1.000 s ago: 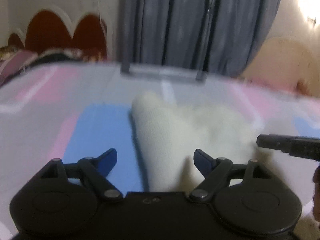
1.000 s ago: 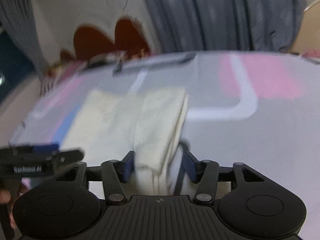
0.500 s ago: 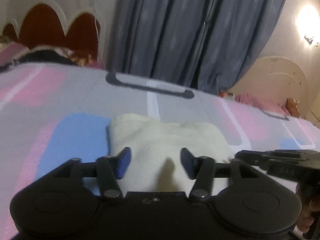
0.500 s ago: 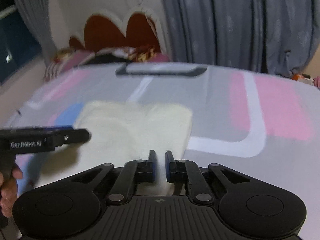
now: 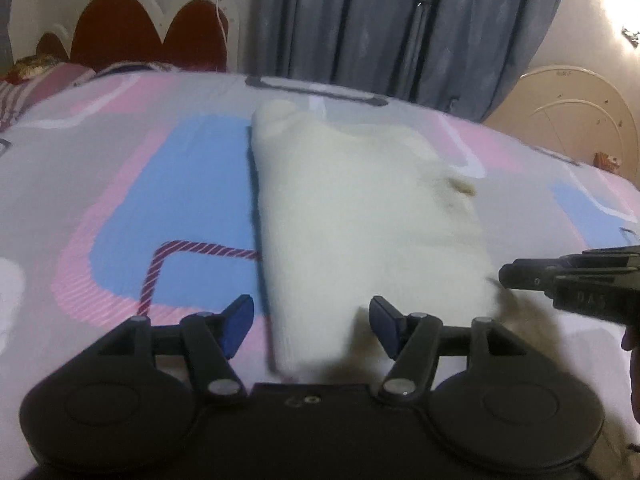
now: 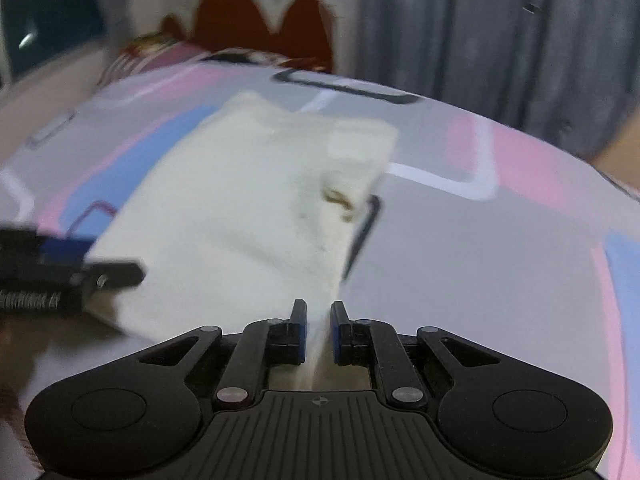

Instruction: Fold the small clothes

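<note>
- Across the middle of both wrist views, a cream-white folded knit garment [image 5: 360, 216] lay flat on a bed covered by a grey sheet with pink and blue rounded blocks [image 5: 132, 200].
- At lower centre of its own view, the left gripper [image 5: 312, 320] had jaws spread and opening, the garment's near edge between them, untouched by the blue pads.
- The right gripper [image 6: 319, 330] had jaws nearly together, pinching the garment's near corner.
- Grey-blue curtains [image 5: 400, 20] hung behind.
</note>
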Tool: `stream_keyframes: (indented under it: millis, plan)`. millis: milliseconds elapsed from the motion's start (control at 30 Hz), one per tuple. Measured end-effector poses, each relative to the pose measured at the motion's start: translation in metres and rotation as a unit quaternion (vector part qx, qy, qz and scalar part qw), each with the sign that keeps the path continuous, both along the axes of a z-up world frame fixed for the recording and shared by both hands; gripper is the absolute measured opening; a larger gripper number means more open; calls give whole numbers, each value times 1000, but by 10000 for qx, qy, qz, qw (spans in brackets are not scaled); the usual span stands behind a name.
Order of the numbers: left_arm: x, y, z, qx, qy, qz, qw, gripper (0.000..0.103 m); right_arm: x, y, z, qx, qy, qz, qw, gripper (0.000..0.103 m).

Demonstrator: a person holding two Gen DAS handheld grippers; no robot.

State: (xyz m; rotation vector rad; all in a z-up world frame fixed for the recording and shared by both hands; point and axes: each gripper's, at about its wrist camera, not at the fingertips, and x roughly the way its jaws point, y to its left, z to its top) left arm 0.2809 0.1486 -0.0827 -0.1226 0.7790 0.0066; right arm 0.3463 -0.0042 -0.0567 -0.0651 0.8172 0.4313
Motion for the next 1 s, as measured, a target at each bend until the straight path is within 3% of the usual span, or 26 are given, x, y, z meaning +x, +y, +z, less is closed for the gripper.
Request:
stream_keyframes:
  millis: [133,267,333,367,400,433,467,533,633,800,833,867,900,967,1000]
  plan:
    - [-55,-11,40,142,-341,-62,9993,73,-52,-16,30,188,-242,-105,9995,10]
    - [-122,-25,75,329,-649,-150,9972,74,-111,-27,64,490,-373,-230,9978,10]
    - [-157,-32,91,318,-848,-110,9958,90,-142,-31,80,634,-405,-251,9968,10]
    - [-173,-36,97,401,-1002,-28,9941,92,-155,-31,87,698,-423,-246,9964,10]
    - [-187,-40,101,547,-1084,90,9926,93,-174,-30,95,739,-479,-249,9958,15]
    - [-198,-43,105,637,-1045,156,9924,94,-186,-28,101,680,-526,-333,9957,62]
    - [-208,-44,108,642,-971,156,9931,94,-199,-26,108,598,-630,-483,9951,98]
    - [-228,-43,115,494,-995,152,9937,95,-226,-25,120,593,-1040,-478,9917,103]
    - [-261,-42,129,389,-1432,152,9888,94,-248,-25,132,646,-1139,-471,9903,103]
    - [-287,-44,142,659,-1667,402,9830,94,-273,-30,134,588,-1295,-527,9884,103]
    - [-289,-44,143,648,-1637,366,9837,88,-275,-30,133,597,-1266,-539,9887,103]
    - [-291,-44,145,574,-1676,146,9841,61,-279,-29,132,591,-1274,-561,9885,103]
    - [-291,-45,146,621,-1565,122,9856,15,-290,-32,135,589,-1302,-584,9880,103]
    - [-296,-46,146,618,-1506,178,9865,7,-298,-32,136,613,-1316,-601,9876,103]
    - [-297,-48,147,667,-1519,212,9859,24,-304,-34,139,631,-1331,-593,9873,103]
